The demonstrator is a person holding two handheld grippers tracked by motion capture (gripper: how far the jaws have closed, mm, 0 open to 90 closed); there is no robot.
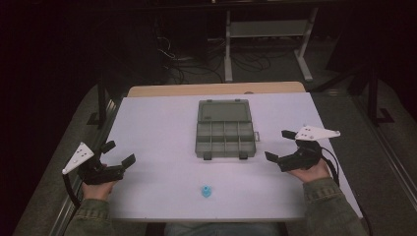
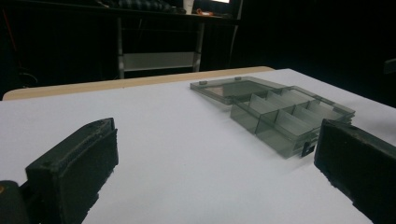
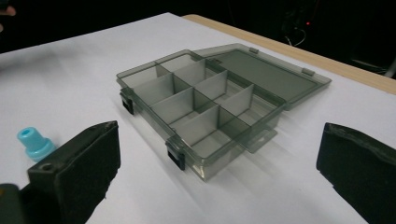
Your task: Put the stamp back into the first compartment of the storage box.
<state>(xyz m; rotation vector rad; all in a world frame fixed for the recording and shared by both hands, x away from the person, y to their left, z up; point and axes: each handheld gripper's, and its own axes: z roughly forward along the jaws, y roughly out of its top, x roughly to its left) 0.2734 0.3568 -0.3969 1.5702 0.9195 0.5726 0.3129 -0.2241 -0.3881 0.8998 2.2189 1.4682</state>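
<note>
one blue cap beside organizer box

The room around me is very dark, almost black, and the light falls mostly on the white table, which looks pale with a slight violet tint. The high view is soft and a little grainy. The organizer box throws only a faint shadow to its near side. In both gripper views my black jaws at the bottom are dark and soft (little detail in them), and the far background is lost in shadow
</note>
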